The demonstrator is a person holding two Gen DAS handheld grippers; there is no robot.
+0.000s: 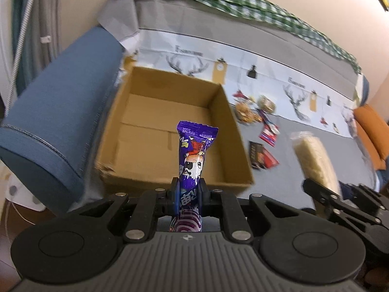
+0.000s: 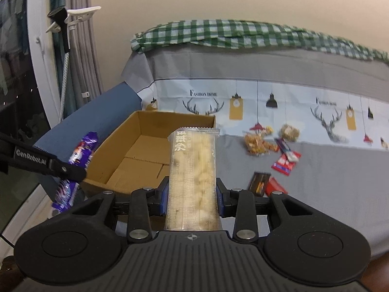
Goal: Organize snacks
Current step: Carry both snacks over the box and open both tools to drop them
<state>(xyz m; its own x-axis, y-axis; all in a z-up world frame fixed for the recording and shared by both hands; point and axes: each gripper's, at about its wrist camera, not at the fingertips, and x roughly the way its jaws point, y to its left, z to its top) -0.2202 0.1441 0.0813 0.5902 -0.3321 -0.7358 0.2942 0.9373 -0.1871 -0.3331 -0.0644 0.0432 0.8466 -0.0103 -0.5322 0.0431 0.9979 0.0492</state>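
Two snacks gripped: my left gripper (image 1: 188,196) pinches the purple bar (image 1: 193,155), my right gripper (image 2: 192,194) clamps the clear pack (image 2: 193,170). Both hang near the box (image 1: 233,126), ready for dropping in.

My left gripper (image 1: 188,189), black with blue pads, points downward, its jaws clamped nearly together on a slim purple wrapped snack bar (image 1: 193,155). My right gripper (image 2: 192,194) tilts down less, jaws pinching a clear packet of pale puffed snack (image 2: 193,170).

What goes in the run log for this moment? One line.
left gripper: shut on purple snack | right gripper: shut on pale snack | box: empty
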